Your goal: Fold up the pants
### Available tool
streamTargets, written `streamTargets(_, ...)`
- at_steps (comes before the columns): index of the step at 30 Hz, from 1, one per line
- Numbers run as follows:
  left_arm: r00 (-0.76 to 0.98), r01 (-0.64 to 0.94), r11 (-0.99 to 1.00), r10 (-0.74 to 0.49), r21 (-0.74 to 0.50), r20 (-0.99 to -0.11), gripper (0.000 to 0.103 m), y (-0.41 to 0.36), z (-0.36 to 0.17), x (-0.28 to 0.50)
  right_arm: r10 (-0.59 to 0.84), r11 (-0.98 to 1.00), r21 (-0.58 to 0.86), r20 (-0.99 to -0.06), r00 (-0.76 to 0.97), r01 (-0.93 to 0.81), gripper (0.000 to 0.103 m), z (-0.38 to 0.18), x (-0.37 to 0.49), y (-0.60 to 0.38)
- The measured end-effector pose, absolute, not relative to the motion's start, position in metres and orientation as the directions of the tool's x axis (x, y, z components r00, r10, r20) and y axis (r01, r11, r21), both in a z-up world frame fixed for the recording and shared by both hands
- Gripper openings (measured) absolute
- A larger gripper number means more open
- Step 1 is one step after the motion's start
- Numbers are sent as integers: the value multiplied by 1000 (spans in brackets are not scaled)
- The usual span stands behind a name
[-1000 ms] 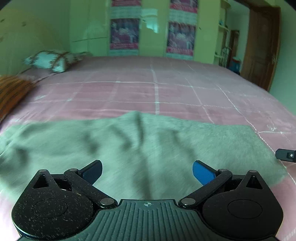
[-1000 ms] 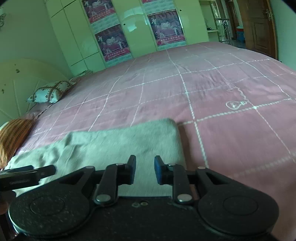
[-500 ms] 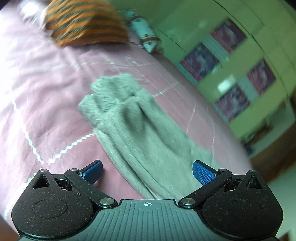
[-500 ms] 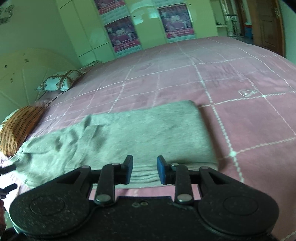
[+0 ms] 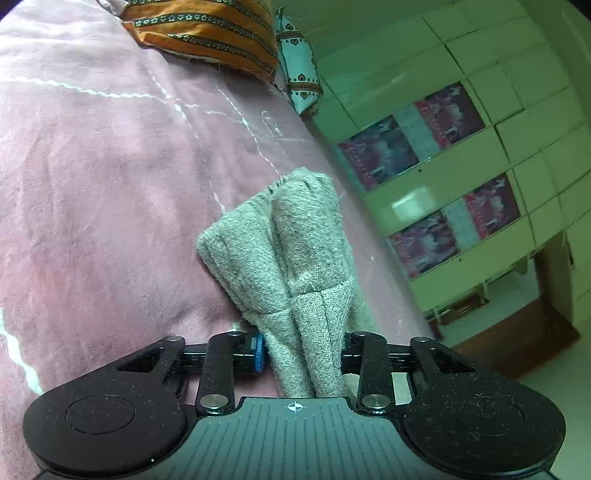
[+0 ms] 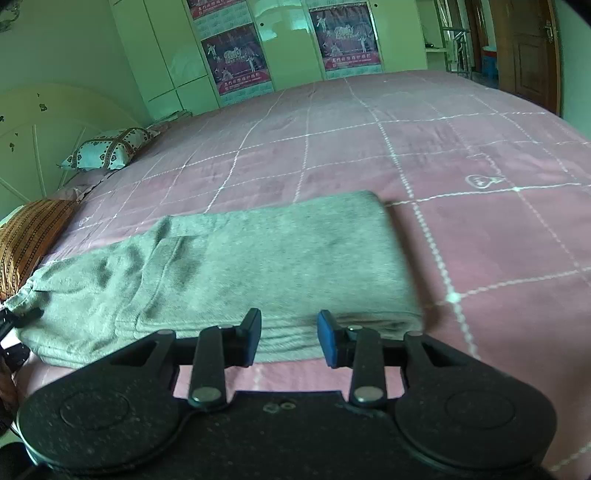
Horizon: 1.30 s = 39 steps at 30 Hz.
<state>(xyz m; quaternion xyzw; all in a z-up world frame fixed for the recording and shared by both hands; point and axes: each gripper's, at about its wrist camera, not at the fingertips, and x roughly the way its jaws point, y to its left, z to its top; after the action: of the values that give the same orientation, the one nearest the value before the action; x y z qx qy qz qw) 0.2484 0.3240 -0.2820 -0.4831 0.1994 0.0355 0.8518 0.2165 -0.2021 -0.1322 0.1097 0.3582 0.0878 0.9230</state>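
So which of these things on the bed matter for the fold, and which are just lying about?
In the job:
- grey knitted pants
- left claw, shut on their bunched end
- right claw, open at their near edge

Lying about:
- orange striped pillow
- white heart-patterned pillow
- pink checked bedspread

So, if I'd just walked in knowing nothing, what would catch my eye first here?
Probably the bunch of grey pants pinched in the left hand-held gripper, filling the middle of its view. In the other view the same grey pants lie partly folded across the pink checked bedspread, with the right hand-held gripper open at their near edge. An orange striped pillow sits at the head of the bed.
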Motion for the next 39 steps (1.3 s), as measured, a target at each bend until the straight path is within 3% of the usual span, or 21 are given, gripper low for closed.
streamTargets(1, 921, -254, 535, -120, -806, -370, 23, 322, -275, 247, 251, 959, 267, -643, 724, -95, 26, -133, 220, -195)
streamTargets(3, 937, -215, 630, -84, -746, -340, 22, 307, -257, 242, 276, 956, 263, -639, 718, -133, 26, -131, 227, -176)
streamTargets(5, 923, -251, 646, -63, -721, -378, 22, 302, -255, 240, 311, 948, 257, -628, 714, -187, 26, -127, 231, -155)
streamTargets(7, 913, -278, 606, -74, -746, -401, 24, 312, -265, 239, 339, 941, 242, -623, 705, -238, 26, -125, 236, -132)
streamTargets(11, 924, -235, 556, -127, -797, -361, 27, 321, -278, 237, 381, 921, 195, -628, 679, -336, 25, -128, 244, -91)
streamTargets(15, 919, -250, 543, -127, -802, -372, 37, 321, -277, 246, 407, 904, 170, -623, 668, -392, 25, -130, 240, -73)
streamTargets(17, 921, -252, 530, -126, -809, -369, 50, 317, -271, 248, 408, 899, 151, -634, 657, -412, 25, -134, 238, -66)
streamTargets(19, 931, -223, 549, -125, -806, -343, 74, 309, -262, 247, 403, 898, 140, -642, 652, -418, 25, -137, 236, -63)
streamTargets(22, 930, -229, 550, -119, -803, -347, 81, 307, -256, 246, 404, 900, 155, -648, 646, -407, 25, -140, 235, -65)
streamTargets(32, 967, -218, 403, -34, -889, -253, 81, 334, -276, 246, 407, 903, 180, -648, 644, -390, 26, -140, 238, -74)
streamTargets(33, 966, -225, 391, -32, -892, -257, 78, 336, -276, 250, 406, 904, 179, -649, 644, -389, 26, -140, 238, -74)
streamTargets(34, 969, -214, 388, -34, -896, -246, 55, 335, -273, 251, 406, 904, 181, -650, 642, -389, 26, -140, 238, -74)
streamTargets(35, 970, -210, 392, -32, -896, -242, 42, 334, -271, 250, 406, 903, 180, -648, 644, -389, 26, -139, 238, -75)
streamTargets(39, 974, -191, 447, -24, -874, -226, 42, 327, -265, 240, 352, 911, 97, -690, 632, -401, 28, -148, 241, -64)
